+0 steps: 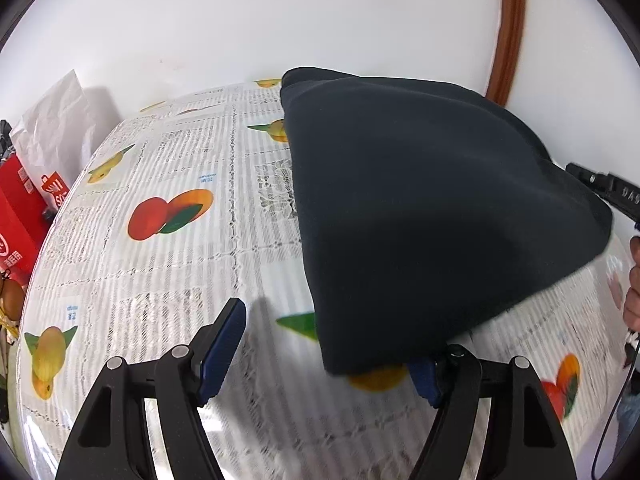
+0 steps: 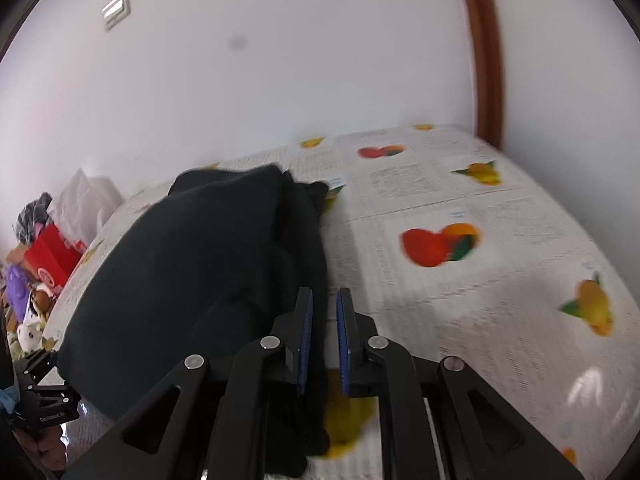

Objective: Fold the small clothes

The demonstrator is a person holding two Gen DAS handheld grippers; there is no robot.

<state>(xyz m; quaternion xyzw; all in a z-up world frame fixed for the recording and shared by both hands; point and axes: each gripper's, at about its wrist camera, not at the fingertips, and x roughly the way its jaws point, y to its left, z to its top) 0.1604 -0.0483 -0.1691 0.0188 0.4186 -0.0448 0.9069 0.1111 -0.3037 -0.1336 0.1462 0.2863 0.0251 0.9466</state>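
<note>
Partly, dark garment (image 1: 420, 208) hides wide left gripper (image 1: 328, 344); right gripper (image 2: 324, 336) narrow, empty.

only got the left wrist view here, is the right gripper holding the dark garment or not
observer: no, the right gripper has a narrow gap between its pads, only tablecloth showing through it
operator: so where's the cloth from it
observer: the dark garment lies bunched in layers just beside its left-hand finger; touching or not, i cannot tell
operator: anything on its other side
observer: only fruit-print tablecloth shows there
</note>
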